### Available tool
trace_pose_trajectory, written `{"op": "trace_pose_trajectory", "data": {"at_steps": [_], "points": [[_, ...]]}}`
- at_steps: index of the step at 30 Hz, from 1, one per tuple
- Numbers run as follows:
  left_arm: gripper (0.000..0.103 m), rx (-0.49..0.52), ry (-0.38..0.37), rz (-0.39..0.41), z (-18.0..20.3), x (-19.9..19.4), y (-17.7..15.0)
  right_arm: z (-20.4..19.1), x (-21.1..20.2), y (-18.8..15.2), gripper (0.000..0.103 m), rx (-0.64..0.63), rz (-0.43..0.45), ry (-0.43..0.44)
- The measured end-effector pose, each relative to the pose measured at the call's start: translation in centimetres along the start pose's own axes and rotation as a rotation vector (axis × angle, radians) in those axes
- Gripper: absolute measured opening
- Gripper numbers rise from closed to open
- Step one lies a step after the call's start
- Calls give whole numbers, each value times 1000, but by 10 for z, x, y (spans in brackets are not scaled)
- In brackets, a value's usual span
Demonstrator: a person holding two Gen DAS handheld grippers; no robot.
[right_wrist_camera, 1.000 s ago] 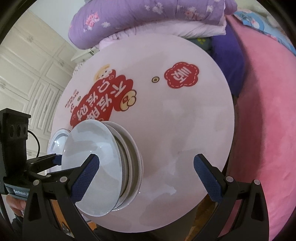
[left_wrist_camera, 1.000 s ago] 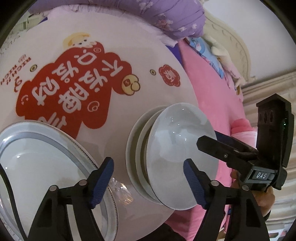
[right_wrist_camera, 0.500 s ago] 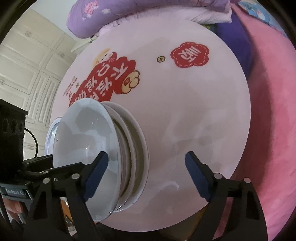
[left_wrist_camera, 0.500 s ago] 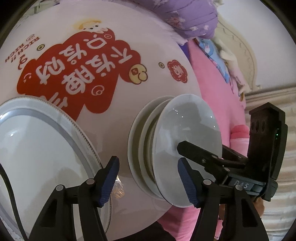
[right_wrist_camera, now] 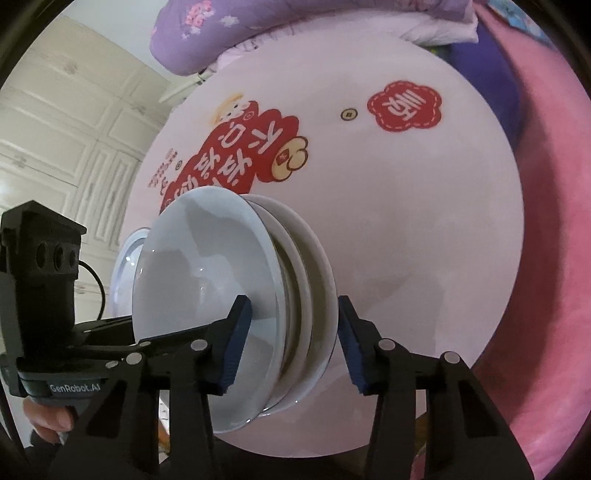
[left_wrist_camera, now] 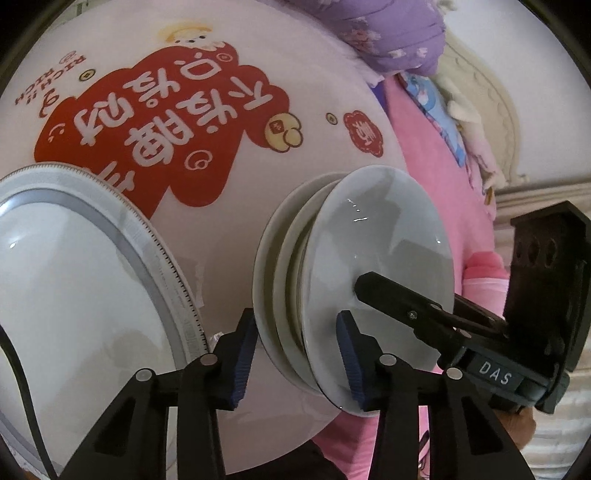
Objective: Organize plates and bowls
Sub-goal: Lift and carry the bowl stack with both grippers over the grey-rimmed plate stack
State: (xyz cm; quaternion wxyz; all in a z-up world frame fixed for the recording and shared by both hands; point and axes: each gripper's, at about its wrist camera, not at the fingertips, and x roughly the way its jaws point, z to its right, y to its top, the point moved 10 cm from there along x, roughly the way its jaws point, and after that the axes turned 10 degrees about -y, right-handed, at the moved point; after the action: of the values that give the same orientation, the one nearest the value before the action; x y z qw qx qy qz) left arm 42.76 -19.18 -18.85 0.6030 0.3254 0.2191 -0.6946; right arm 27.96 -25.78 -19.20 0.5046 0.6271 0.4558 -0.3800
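Note:
A stack of white bowls [left_wrist_camera: 373, 266] sits near the front edge of a round white table [left_wrist_camera: 229, 236] with red print. It also shows in the right wrist view [right_wrist_camera: 221, 280]. My left gripper [left_wrist_camera: 295, 354] is partly closed, its jaws straddling the stack's rim from one side. My right gripper [right_wrist_camera: 291, 343] straddles the rim from the other side, jaws close to it. A large grey-rimmed plate [left_wrist_camera: 70, 295] lies left of the stack and shows behind it in the right wrist view [right_wrist_camera: 123, 273].
A pink bed cover [right_wrist_camera: 554, 221] lies right of the table, with purple bedding [left_wrist_camera: 391, 33] behind it. White cupboard doors [right_wrist_camera: 62, 140] stand at the left. The table edge is just below the stack.
Both grippers have moved in on the bowl stack from opposite sides and their jaws have narrowed around its rim.

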Motion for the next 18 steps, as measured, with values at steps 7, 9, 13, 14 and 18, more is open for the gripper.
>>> {"op": "trace_pose_trajectory", "data": {"at_steps": [7, 9, 13, 14, 18], "points": [[36, -1, 11, -2, 1, -2, 1, 5, -5, -5, 42, 10, -15, -5], [36, 3, 14, 2, 1, -2, 0, 5, -6, -5, 40, 12, -12, -5], [36, -3, 12, 13, 1, -2, 0, 5, -6, -4, 40, 13, 2, -16], [36, -5, 14, 17, 1, -2, 0, 5, -6, -4, 40, 11, 6, -20], [36, 2, 23, 23, 2, -3, -2, 5, -6, -3, 39, 13, 11, -17]]}}
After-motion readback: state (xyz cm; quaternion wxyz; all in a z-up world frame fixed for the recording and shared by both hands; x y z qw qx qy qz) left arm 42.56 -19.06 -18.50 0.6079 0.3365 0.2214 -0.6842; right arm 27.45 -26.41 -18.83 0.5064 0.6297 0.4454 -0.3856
